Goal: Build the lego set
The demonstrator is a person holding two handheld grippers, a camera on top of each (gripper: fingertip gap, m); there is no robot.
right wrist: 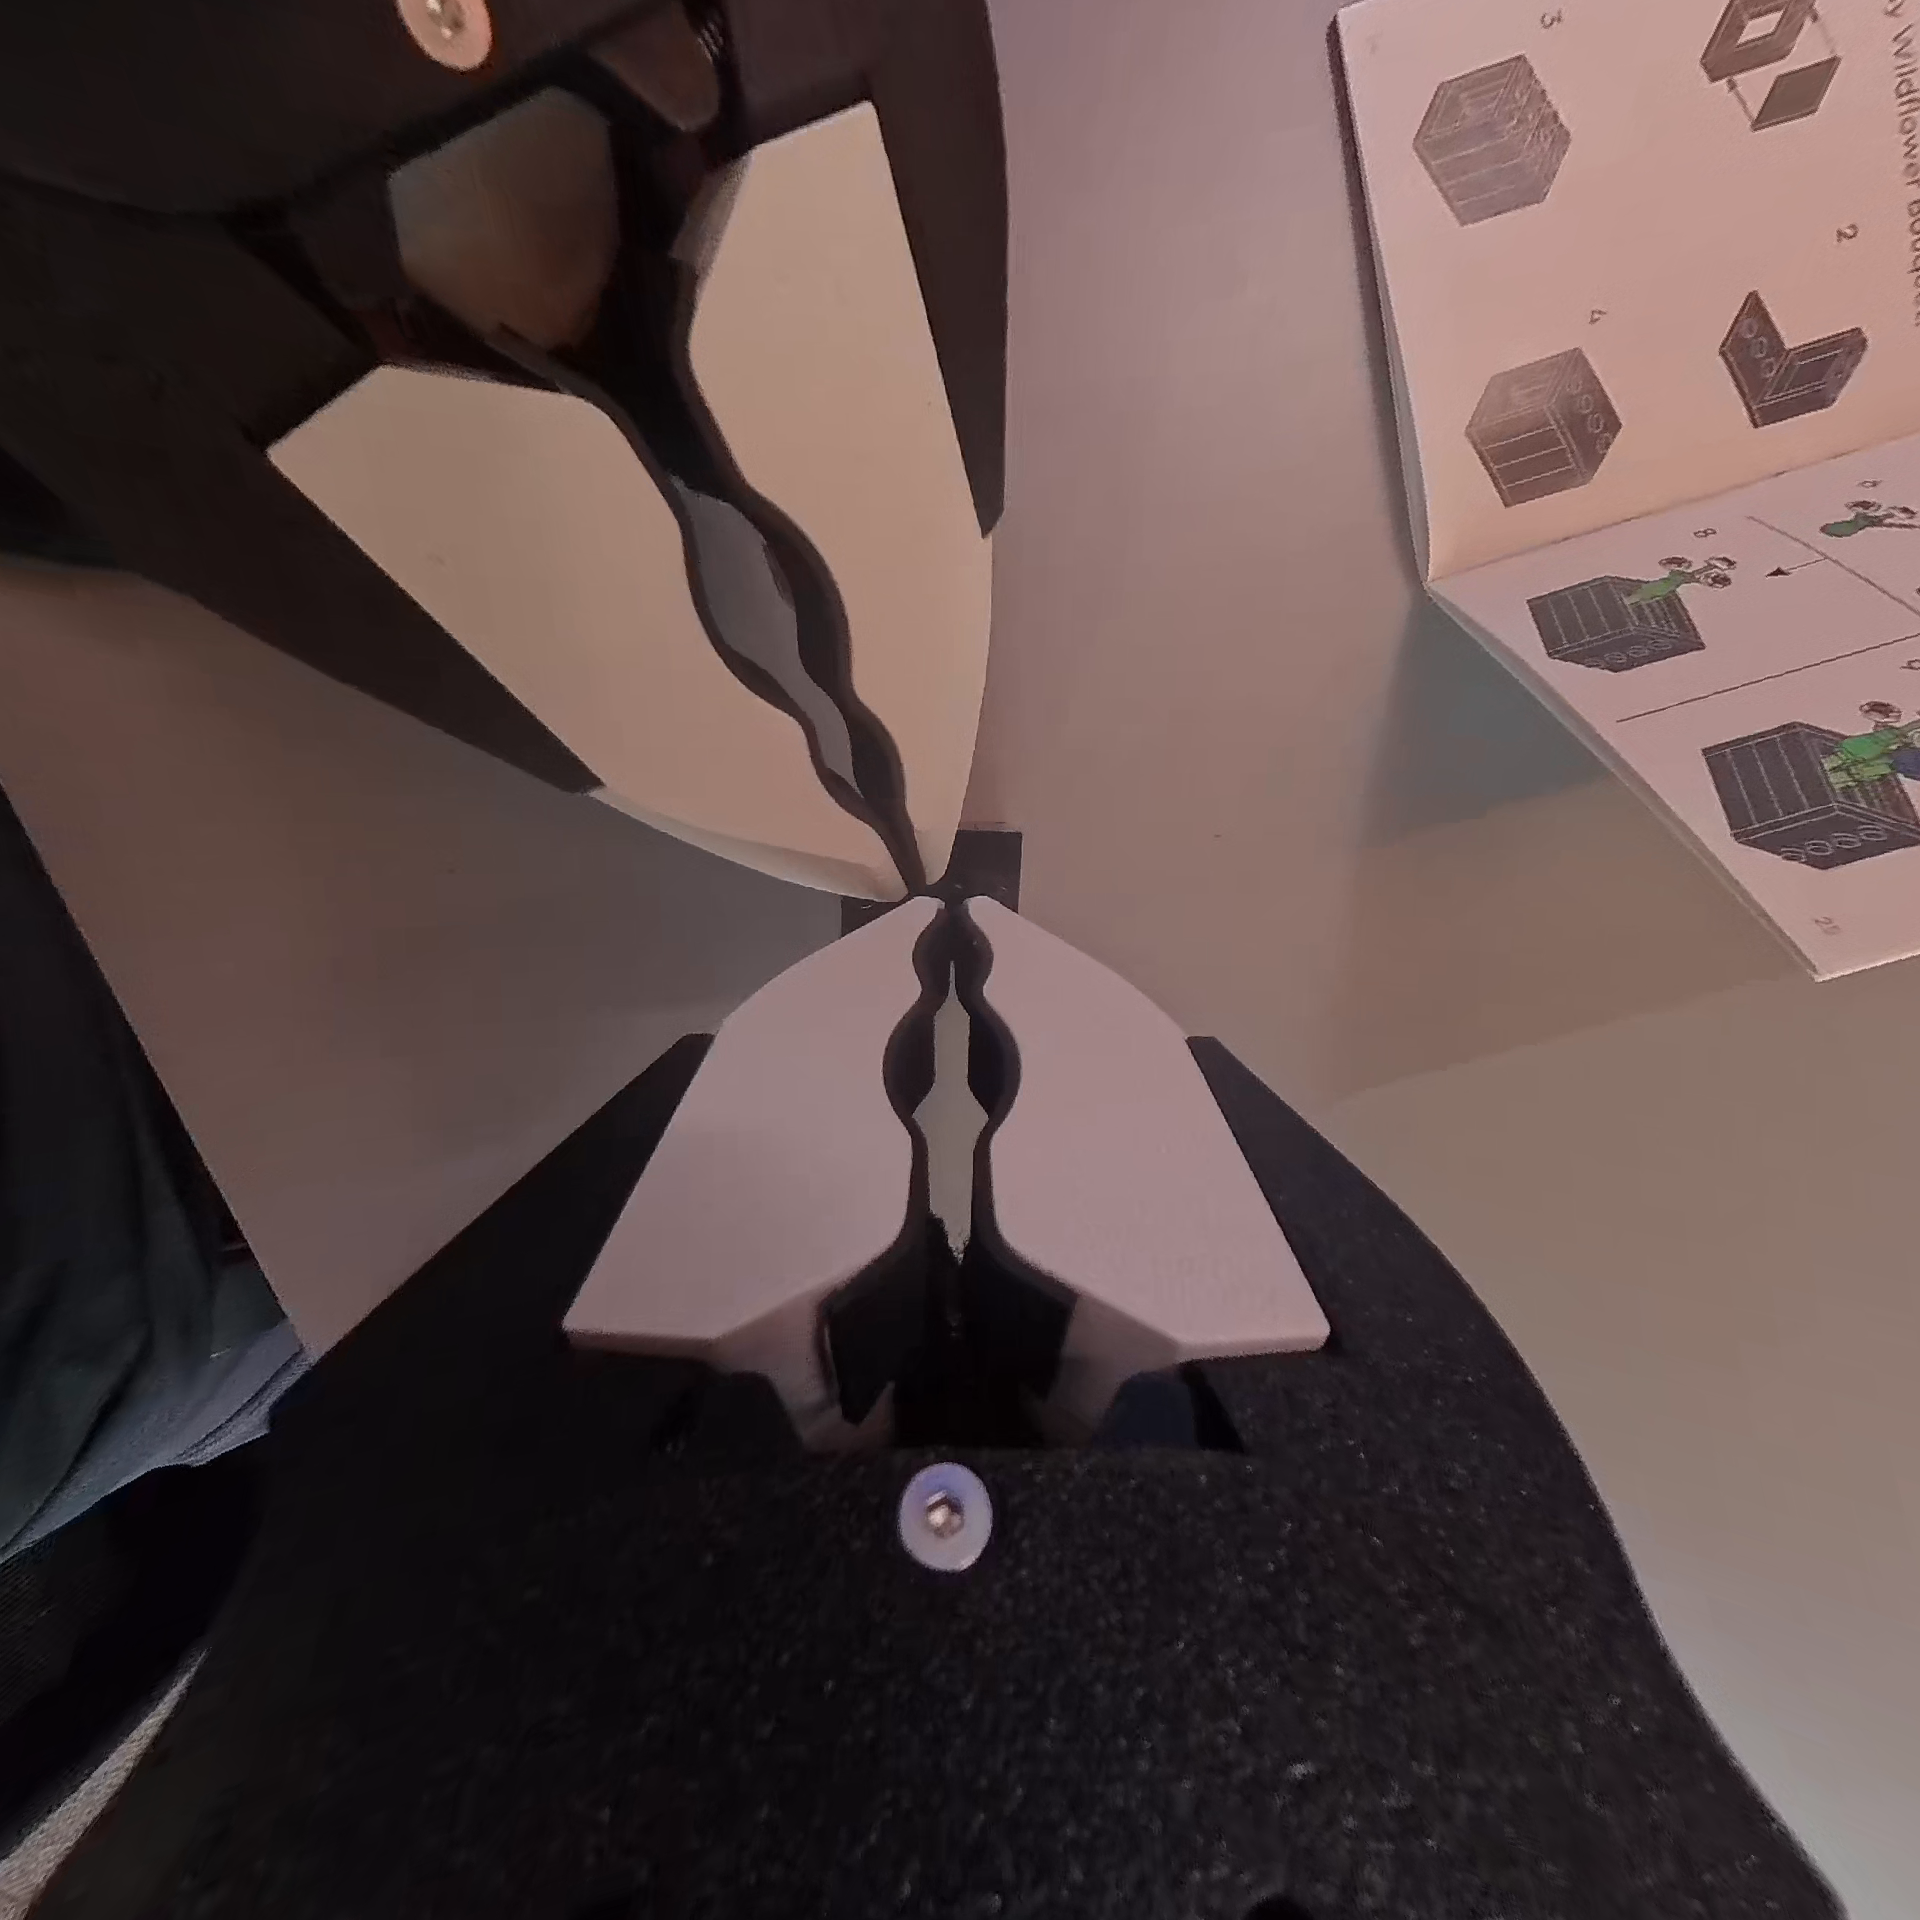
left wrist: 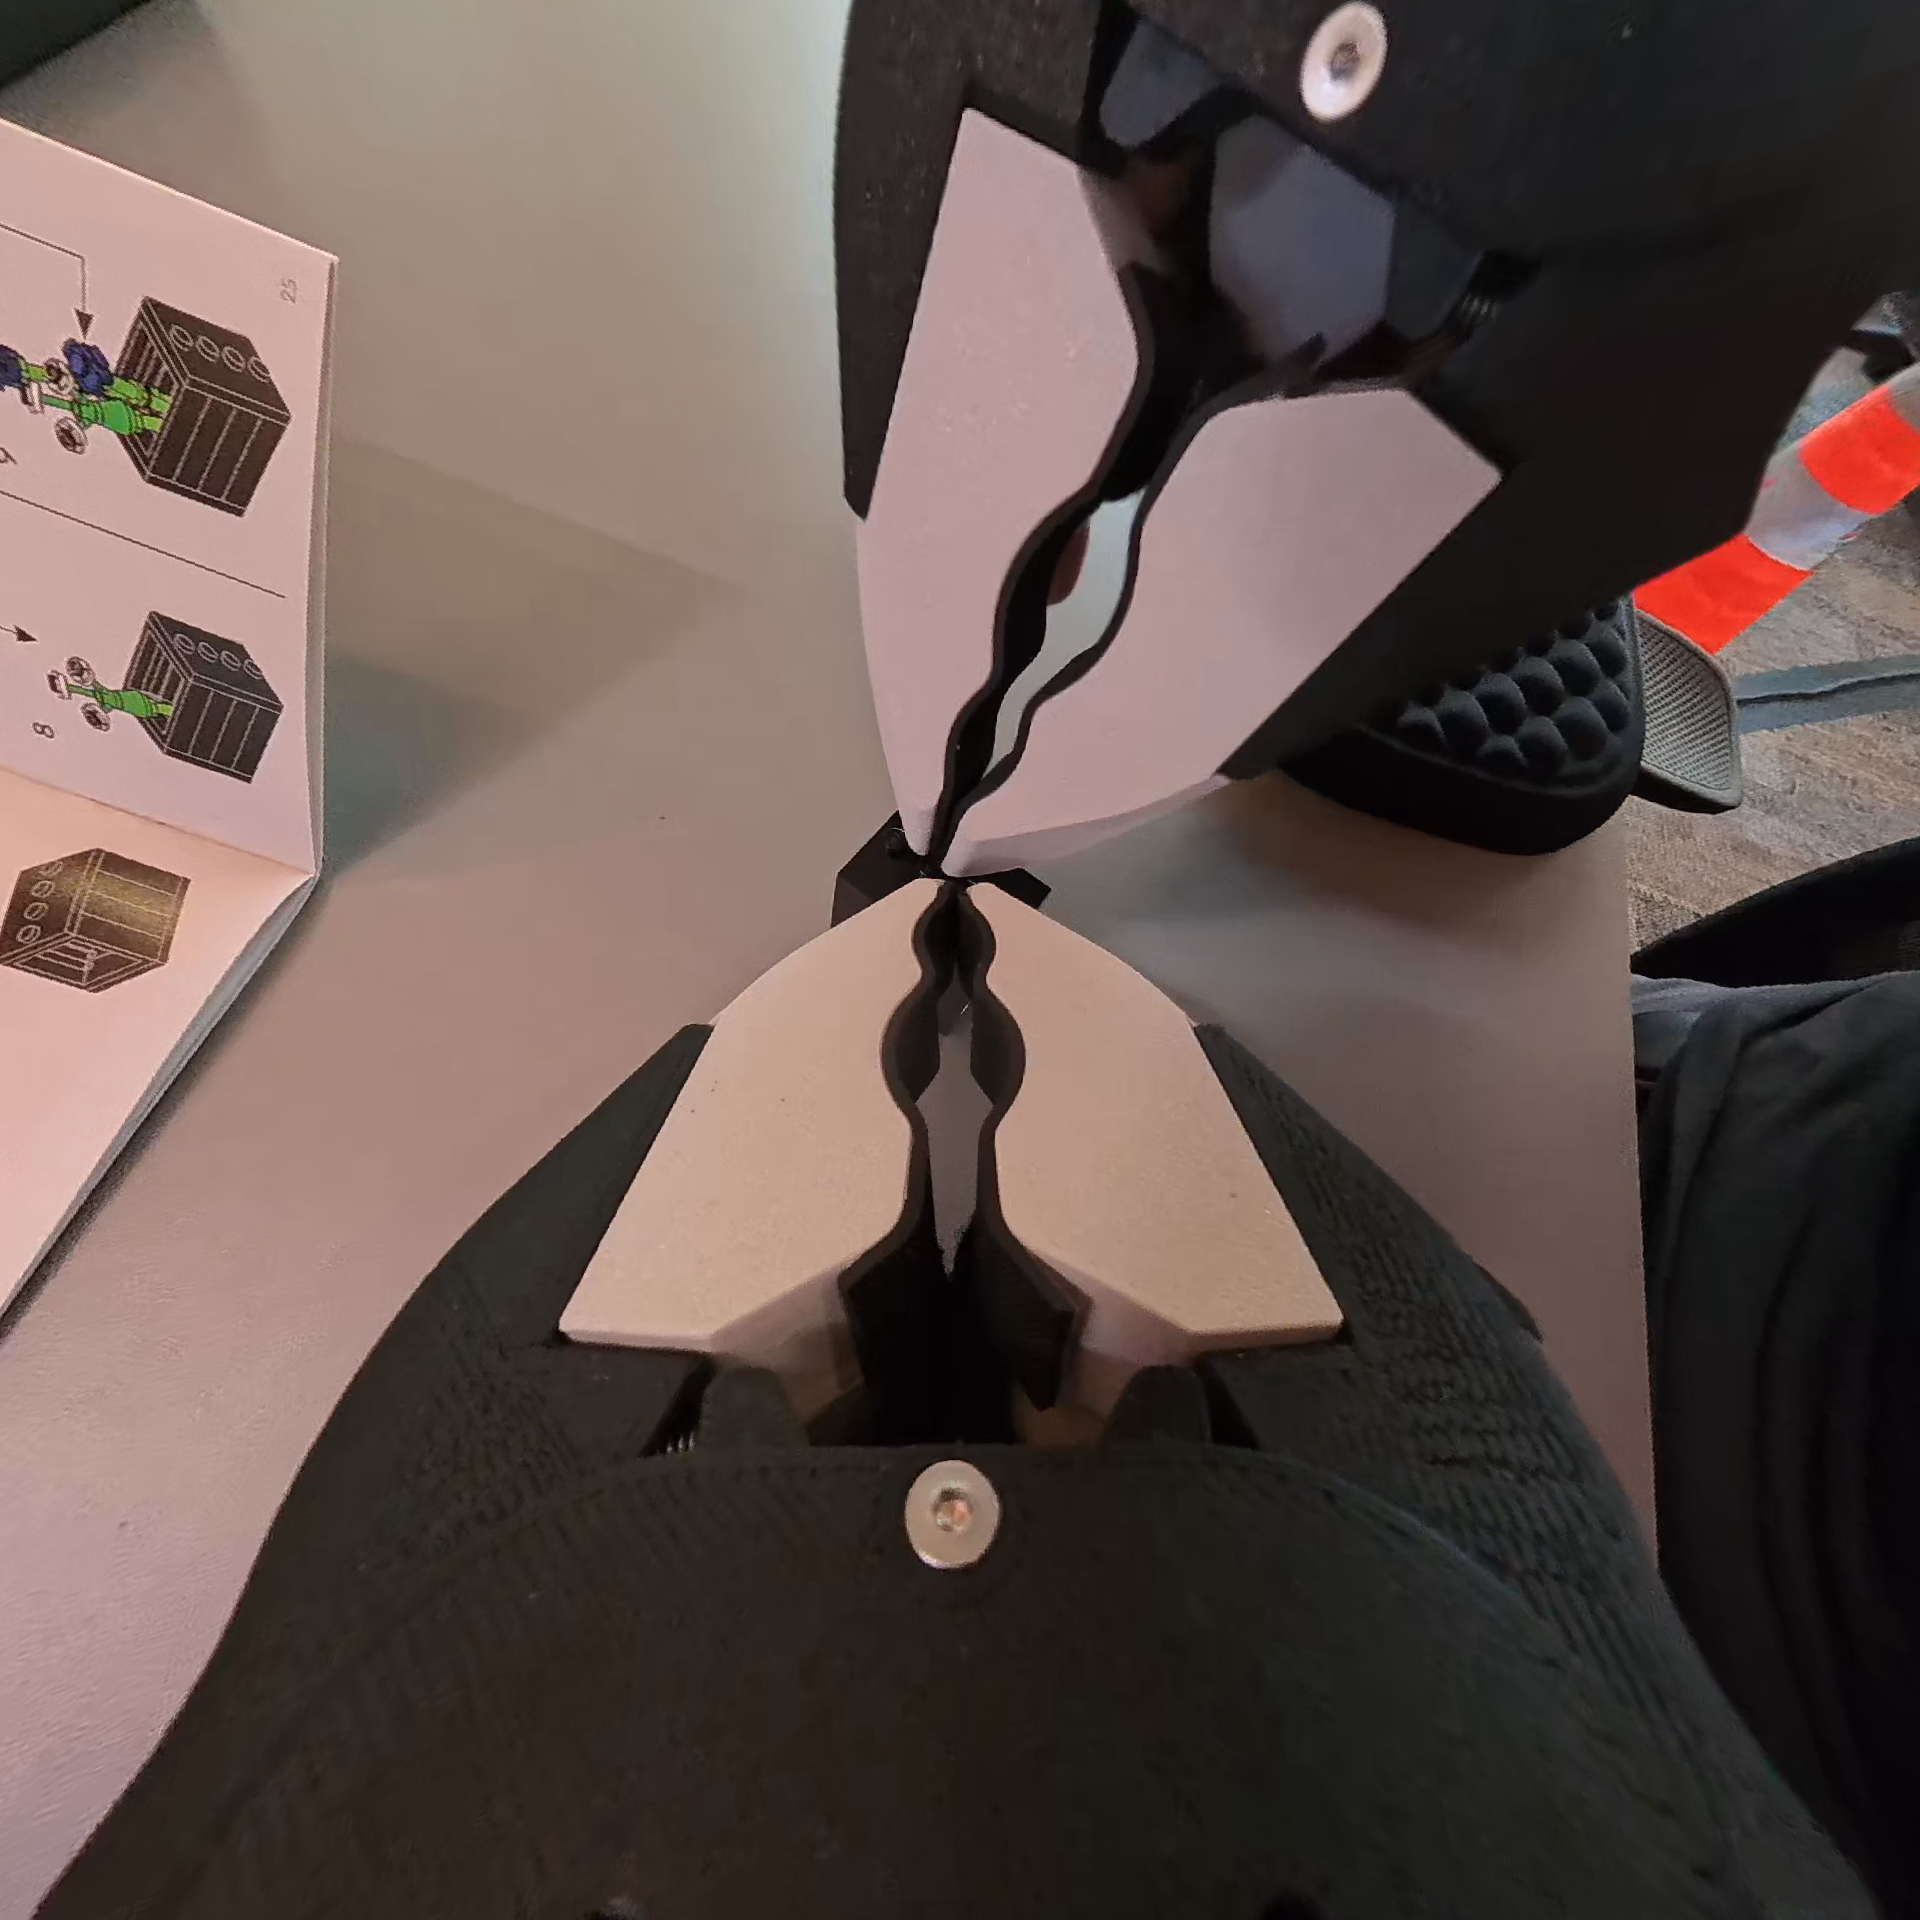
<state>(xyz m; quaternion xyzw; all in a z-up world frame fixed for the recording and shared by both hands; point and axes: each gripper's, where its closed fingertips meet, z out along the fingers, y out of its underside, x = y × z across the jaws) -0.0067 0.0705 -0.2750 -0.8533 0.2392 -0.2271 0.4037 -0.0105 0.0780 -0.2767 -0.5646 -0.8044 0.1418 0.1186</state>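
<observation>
On the grey table (left wrist: 623, 312), both closed tongs pinch a black piece (left wrist: 868, 883) beside the booklet (left wrist: 156, 520).

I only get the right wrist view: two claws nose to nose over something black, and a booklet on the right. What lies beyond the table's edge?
Observer: The left wrist view shows a black chair just past the edge of the table.
Operator: Anything else out there?
Observer: Yes, something striped orange and white beyond the chair. I cannot tell what it is.
Operator: My booklet is cut off at the edge. What is drawn there?
Observer: On the booklet, that drawing shows blue flowers on green stems going into the black box.
</observation>
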